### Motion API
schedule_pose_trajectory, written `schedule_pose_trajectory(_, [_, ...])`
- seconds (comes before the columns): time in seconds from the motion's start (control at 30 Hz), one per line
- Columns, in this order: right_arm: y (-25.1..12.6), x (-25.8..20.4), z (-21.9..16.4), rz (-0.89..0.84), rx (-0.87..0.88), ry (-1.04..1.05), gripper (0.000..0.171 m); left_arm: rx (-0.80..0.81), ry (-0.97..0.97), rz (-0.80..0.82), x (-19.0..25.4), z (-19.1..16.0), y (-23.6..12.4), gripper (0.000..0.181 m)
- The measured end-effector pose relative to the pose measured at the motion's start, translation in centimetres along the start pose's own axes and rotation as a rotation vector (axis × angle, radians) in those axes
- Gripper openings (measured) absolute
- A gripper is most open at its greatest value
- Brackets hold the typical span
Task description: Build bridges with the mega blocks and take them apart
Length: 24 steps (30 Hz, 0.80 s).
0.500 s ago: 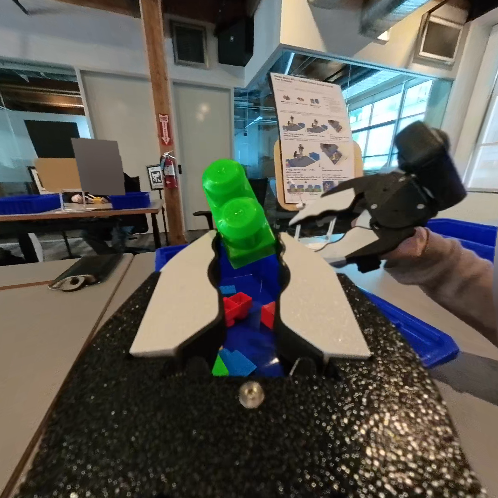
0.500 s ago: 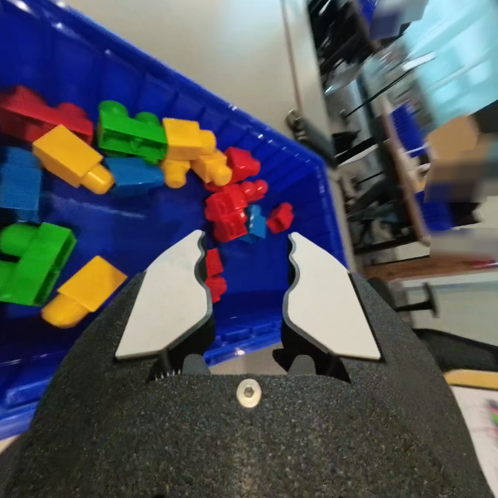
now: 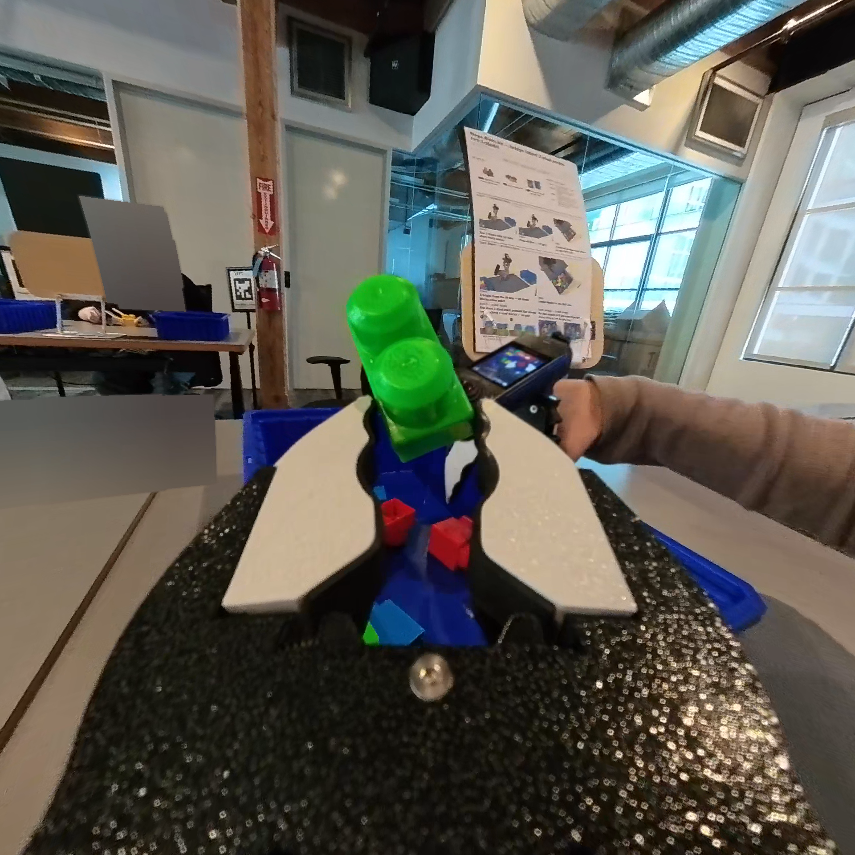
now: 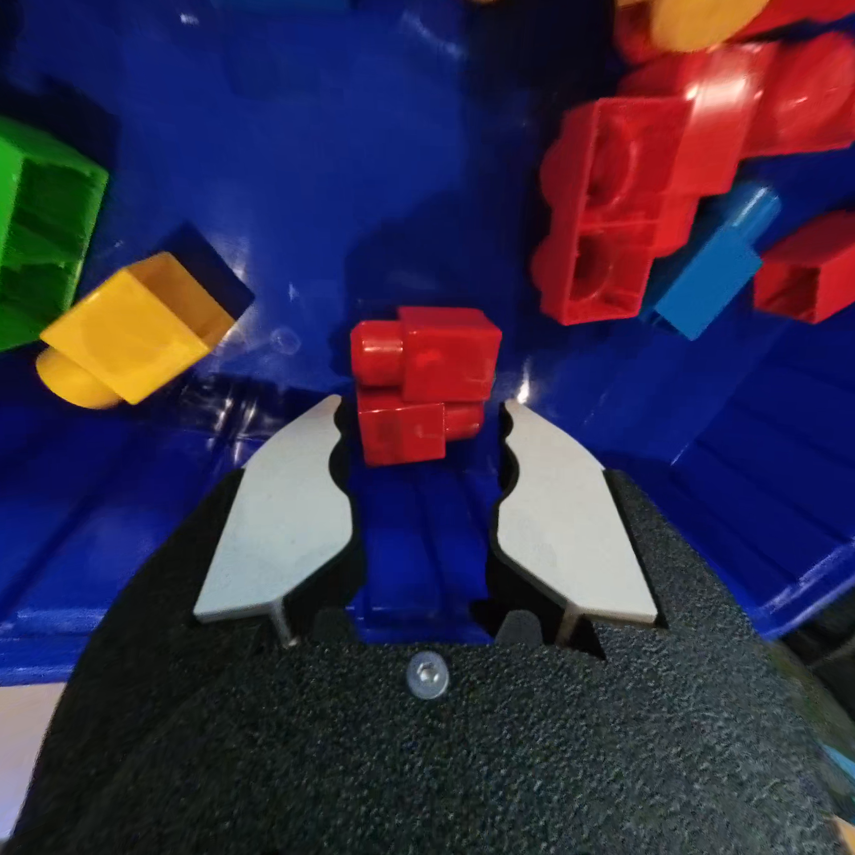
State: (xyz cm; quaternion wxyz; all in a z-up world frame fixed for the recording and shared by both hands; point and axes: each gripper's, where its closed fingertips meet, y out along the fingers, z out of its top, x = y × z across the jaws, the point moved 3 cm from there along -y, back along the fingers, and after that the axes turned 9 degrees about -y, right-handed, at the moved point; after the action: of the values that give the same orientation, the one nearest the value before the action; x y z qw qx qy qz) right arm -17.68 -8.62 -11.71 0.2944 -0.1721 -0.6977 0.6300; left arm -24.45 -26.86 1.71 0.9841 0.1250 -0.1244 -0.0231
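My left gripper (image 3: 423,409) is shut on a green two-stud block (image 3: 407,370) and holds it tilted above the blue bin (image 3: 721,583). Red blocks (image 3: 449,539) lie in the bin below it. My right gripper (image 4: 421,407) is open and reaches down inside the blue bin (image 4: 277,139). Two small red one-stud blocks (image 4: 423,384) lie side by side just ahead of its fingertips, between the jaws' line. In the left wrist view the right gripper's body (image 3: 518,370) shows behind the green block, held by a hand in a beige sleeve.
In the bin a yellow block (image 4: 134,328) and a green block (image 4: 41,231) lie to the left. A red two-stud block (image 4: 615,208), a blue block (image 4: 712,268) and another red block (image 4: 805,273) lie to the right. An instruction sheet (image 3: 527,245) stands behind the bin. Spacing between my two grippers at the tips: around 25 cm.
My right gripper has dropped from above the bin down into it, close to the two small red blocks. My left gripper still holds the green block, almost unmoved.
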Motion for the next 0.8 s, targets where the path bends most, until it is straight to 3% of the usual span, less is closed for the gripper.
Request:
schedule_pose_trajectory(0.13, [0.4, 0.2, -0.7, 0.154, -0.09, 0.061, 0.068, -0.012, 0.008, 0.002, 0.0, -0.2, 0.1, 0.039])
schedule_pose_trajectory(0.3, [-0.4, 1.9, -1.0, 0.407, -0.017, 0.289, 0.048, -0.012, -0.006, -0.001, 0.0, -0.2, 0.1, 0.039])
schedule_pose_trajectory(0.57, [0.7, 1.1, 0.1, 0.55, -0.042, 0.167, 0.052, -0.003, -0.032, -0.016, -0.1, 0.0, 0.0, 0.039])
schedule_pose_trajectory(0.67, [-0.2, 2.4, 1.6, 0.494, 0.086, 0.16, 0.053, 0.02, -0.057, -0.018, -0.3, 0.3, -0.2, 0.039])
schedule_pose_trajectory(0.8, [-1.0, 8.4, 2.0, 0.235, 0.224, 0.292, 0.051, 0.049, -0.114, 0.009, -1.0, 0.8, -0.6, 0.038])
